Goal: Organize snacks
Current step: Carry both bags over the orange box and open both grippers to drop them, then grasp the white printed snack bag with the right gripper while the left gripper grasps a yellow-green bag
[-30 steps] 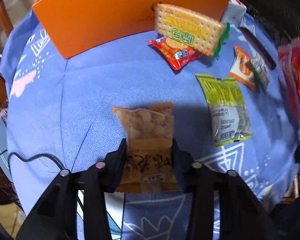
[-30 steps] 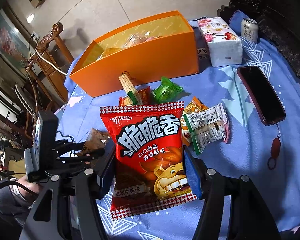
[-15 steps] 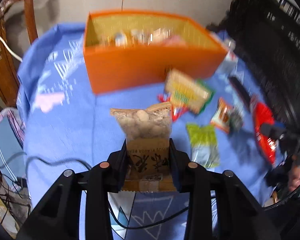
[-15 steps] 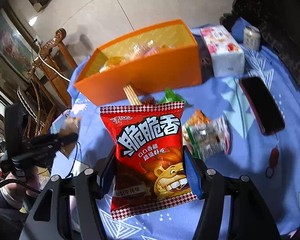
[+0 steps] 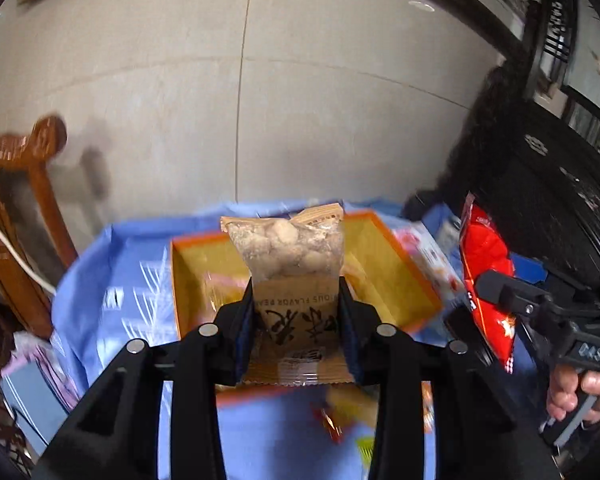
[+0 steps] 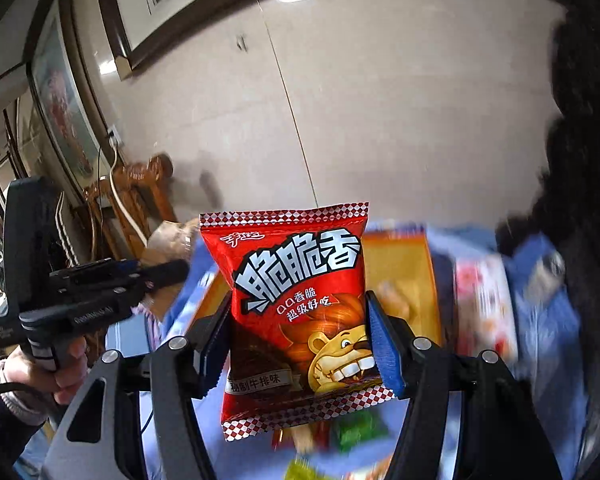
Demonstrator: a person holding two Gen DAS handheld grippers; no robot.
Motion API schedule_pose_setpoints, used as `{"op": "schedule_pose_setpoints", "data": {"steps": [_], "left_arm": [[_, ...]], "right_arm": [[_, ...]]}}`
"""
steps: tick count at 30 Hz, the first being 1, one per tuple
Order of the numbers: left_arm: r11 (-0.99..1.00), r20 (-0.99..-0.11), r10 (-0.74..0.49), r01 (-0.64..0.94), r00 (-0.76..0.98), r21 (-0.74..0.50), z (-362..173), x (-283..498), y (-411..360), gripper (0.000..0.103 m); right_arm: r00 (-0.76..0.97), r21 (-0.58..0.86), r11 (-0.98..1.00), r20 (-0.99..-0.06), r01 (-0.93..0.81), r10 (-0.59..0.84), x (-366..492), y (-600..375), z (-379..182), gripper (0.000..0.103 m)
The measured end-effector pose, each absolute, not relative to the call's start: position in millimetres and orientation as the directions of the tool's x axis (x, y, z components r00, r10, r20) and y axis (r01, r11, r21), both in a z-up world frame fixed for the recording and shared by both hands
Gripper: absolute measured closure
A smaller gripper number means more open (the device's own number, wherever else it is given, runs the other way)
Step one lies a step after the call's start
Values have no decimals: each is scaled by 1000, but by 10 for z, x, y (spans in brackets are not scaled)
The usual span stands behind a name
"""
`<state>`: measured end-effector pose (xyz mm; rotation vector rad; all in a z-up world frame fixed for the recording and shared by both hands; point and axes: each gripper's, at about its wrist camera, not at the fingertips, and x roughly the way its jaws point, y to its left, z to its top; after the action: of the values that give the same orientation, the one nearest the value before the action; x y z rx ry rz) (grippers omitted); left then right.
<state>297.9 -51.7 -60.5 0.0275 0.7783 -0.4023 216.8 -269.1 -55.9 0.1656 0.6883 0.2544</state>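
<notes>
Black claw [image 5: 298,320], blue pads [image 6: 382,350]

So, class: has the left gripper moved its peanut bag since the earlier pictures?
Yes. The peanut bag has risen off the blue tablecloth to the orange box.

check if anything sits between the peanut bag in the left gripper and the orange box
Nothing visible does. The left gripper holds the peanut bag up in front of the open orange box, with only air between them. The right gripper's red chip bag is off to the side.

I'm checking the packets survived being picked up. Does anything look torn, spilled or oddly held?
Nothing stands out. The peanut bag in the left gripper and the red snack bag in the right gripper look intact, upright.
</notes>
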Motion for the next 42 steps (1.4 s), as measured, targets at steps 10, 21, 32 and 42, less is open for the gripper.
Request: {"op": "schedule_pose_setpoints", "data": {"steps": [10,21,32,42], "left_arm": [[966,-724,-246,223,645,-129,-920,2914,-344,4],[955,-838,-260,258,479,-148,-1779,1904,-325,4],[948,-859,-250,292,446,-124,-1828,1538,-426,4],[959,-876,-224,259,428,-119,-1868,1526,-363,4]], "right_arm": [[718,179,975,-662,-130,217,1996,-2910,-854,24],[466,148,989,-874,-15,138,1034,-3264,-2146,24],[339,123,991,-931,-59,136,1158,-3331,-2759,23],[337,144,988,-929,-53,154,1227,-3276,-2885,52]]}}
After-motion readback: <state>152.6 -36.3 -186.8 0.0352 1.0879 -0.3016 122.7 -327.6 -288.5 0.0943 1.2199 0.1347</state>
